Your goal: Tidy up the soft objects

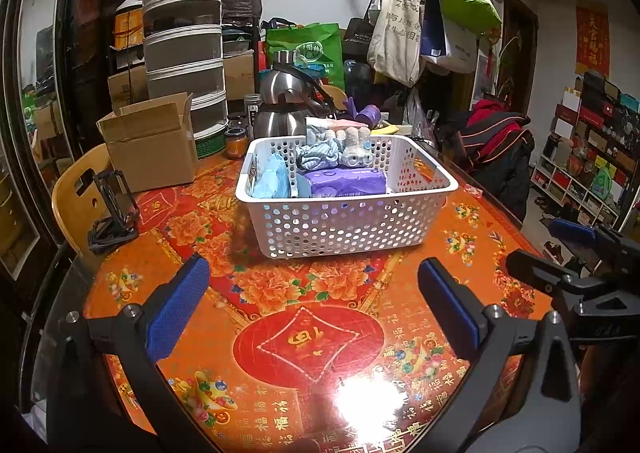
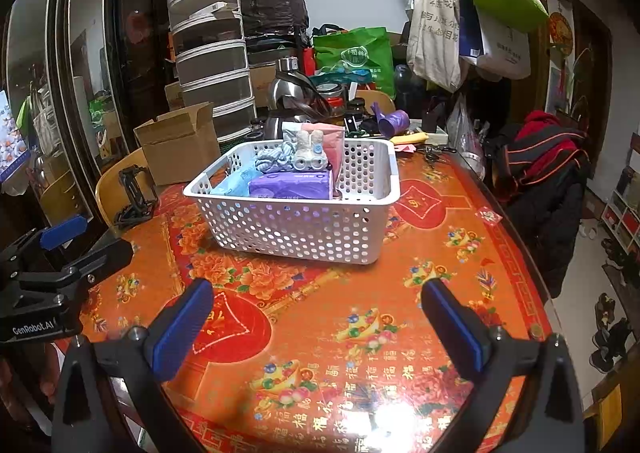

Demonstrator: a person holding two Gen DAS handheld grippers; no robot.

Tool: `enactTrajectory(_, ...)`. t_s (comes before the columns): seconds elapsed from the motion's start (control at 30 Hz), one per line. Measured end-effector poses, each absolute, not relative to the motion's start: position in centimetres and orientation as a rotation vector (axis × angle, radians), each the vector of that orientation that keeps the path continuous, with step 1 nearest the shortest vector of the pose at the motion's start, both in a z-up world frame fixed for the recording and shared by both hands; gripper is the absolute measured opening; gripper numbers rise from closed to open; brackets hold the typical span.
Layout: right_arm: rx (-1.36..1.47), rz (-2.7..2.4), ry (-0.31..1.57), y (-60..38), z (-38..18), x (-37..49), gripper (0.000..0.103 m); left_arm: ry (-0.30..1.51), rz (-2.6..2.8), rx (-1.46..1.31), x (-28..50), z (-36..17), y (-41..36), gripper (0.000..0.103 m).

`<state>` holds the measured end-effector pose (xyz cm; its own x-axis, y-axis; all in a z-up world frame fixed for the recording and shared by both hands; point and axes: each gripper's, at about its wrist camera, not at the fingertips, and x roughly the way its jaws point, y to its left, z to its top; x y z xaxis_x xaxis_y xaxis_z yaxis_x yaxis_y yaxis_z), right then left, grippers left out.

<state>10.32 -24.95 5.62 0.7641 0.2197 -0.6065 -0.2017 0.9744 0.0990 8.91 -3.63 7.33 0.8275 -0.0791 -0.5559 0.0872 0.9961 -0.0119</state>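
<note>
A white perforated basket [image 1: 340, 223] [image 2: 296, 229] stands on the table's middle. Inside lie a purple tissue pack [image 1: 346, 181] [image 2: 290, 185], a light blue pack [image 1: 272, 179] [image 2: 236, 183], a blue striped cloth [image 1: 318, 155] [image 2: 272, 159], a grey plush toy [image 1: 354, 147] [image 2: 310, 151] and a pink pack [image 2: 334, 147]. My left gripper [image 1: 314, 285] hovers open over the table in front of the basket, nothing between its fingers. My right gripper [image 2: 318, 305] is open too, empty, in front of the basket. Each gripper shows at the other view's edge.
The table [image 1: 312, 333] has a glossy orange-red floral cover. Behind the basket stand a cardboard box [image 1: 154, 145], a steel kettle [image 1: 284, 105], stacked grey containers [image 1: 186, 53] and jars. A black phone stand [image 1: 114, 209] sits at left by a wooden chair [image 1: 76, 197]. Bags hang at back right.
</note>
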Motion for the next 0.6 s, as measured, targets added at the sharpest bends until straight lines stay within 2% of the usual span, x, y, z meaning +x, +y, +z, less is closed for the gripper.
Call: enactTrajectory(0.6,0.027,0.228,0.663,-24.87,5.45,10.16,0.103,0.593,-0.105,0.003,9.15,6.85,-3.14,0.103)
